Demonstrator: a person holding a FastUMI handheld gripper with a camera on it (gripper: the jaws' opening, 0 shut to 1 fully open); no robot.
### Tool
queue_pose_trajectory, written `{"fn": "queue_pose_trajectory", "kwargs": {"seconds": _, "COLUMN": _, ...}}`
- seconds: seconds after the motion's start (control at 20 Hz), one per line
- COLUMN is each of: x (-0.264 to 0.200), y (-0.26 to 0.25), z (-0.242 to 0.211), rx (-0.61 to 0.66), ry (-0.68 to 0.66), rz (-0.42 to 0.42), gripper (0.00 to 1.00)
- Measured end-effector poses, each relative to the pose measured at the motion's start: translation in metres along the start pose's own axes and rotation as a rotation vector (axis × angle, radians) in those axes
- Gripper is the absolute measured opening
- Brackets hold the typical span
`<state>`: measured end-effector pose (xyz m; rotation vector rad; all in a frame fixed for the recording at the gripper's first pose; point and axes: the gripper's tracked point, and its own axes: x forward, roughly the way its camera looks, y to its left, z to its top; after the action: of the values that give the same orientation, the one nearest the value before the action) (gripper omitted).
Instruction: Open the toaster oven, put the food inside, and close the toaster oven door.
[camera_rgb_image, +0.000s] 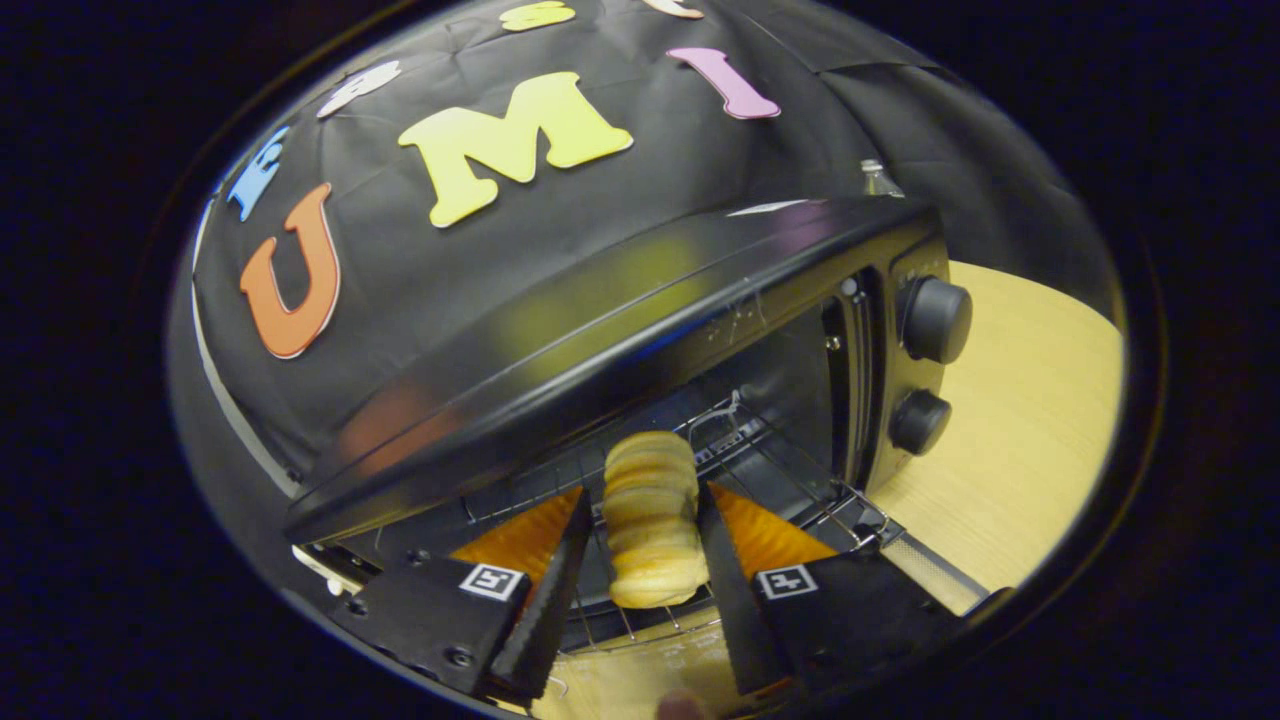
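My gripper (650, 560) reaches forward, tilted in a roll, jaws partly closed and pressing from both sides on the ridged bread roll (650, 520) held between my fingers (545, 610), lifted ahead of me.

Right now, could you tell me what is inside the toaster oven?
A wire rack sits inside the toaster oven. The bread roll, between the gripper fingers, reaches over it. The far left interior is hidden.

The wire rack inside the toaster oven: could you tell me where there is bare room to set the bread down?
The wire rack is bare beyond the bread roll, toward the knob-side wall. It is crowded at the front, where the gripper is shut on the roll under the toaster oven's top edge.
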<state>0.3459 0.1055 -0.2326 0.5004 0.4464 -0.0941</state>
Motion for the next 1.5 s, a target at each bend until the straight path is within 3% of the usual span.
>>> {"fn": "queue_pose_trajectory", "kwargs": {"seconds": 0.05, "x": -0.004, "y": 0.003, "z": 0.000, "rx": -0.015, "ry": -0.005, "rz": 0.012, "gripper": 0.89}}
{"fn": "queue_pose_trajectory", "kwargs": {"seconds": 0.25, "x": -0.030, "y": 0.006, "z": 0.005, "rx": -0.072, "ry": -0.039, "rz": 0.039, "gripper": 0.98}}
{"fn": "queue_pose_trajectory", "kwargs": {"seconds": 0.55, "x": -0.090, "y": -0.002, "z": -0.006, "rx": -0.109, "ry": -0.034, "rz": 0.085, "gripper": 0.98}}
{"fn": "queue_pose_trajectory", "kwargs": {"seconds": 1.0, "x": -0.192, "y": -0.023, "z": -0.040, "rx": -0.304, "ry": 0.011, "rz": 0.178, "gripper": 0.99}}
{"fn": "queue_pose_trajectory", "kwargs": {"seconds": 1.5, "x": -0.214, "y": -0.069, "z": -0.107, "rx": -0.435, "ry": 0.143, "rz": 0.158, "gripper": 1.00}}
